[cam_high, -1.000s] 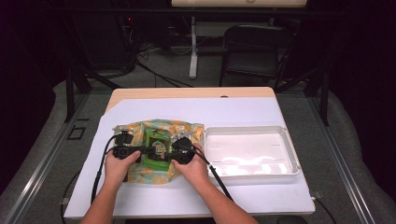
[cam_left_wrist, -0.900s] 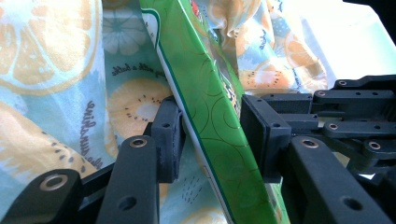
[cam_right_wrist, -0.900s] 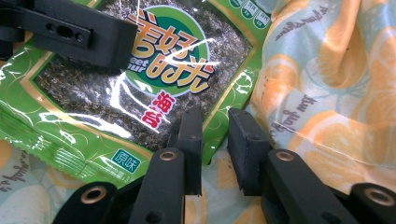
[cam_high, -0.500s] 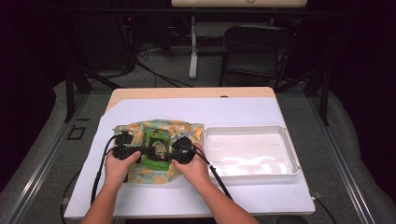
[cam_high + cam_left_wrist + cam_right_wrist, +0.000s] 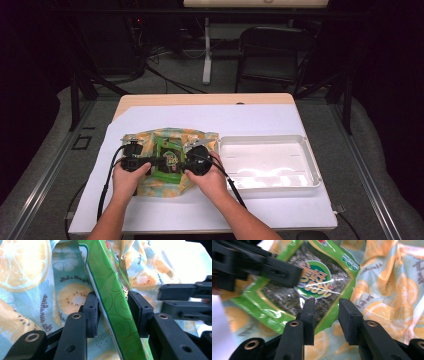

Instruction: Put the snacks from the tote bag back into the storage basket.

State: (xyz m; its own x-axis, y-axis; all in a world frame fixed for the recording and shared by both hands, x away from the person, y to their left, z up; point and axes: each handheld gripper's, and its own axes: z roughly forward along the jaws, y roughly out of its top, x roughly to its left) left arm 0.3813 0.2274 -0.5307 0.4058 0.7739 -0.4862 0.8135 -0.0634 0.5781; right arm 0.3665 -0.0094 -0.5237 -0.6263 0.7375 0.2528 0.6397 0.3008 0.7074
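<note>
Near the table's (image 5: 150,107) left front edge, a fruit-print cloth bag (image 5: 150,185) lies flat with a green snack packet (image 5: 169,161) on it, probably partly tucked inside. The left gripper (image 5: 156,162) pinches the packet's edge on both sides, its jaws having just closed a little. The right gripper (image 5: 184,163) has just been opening; its spread jaws straddle the packet's opposite edge without pressing. Both hands sit as before. At the right, the white tray (image 5: 312,162) holds nothing.

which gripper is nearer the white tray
Right. The right gripper sits just beside the tray's near end; the left gripper is farther off, across the green packet.
</note>
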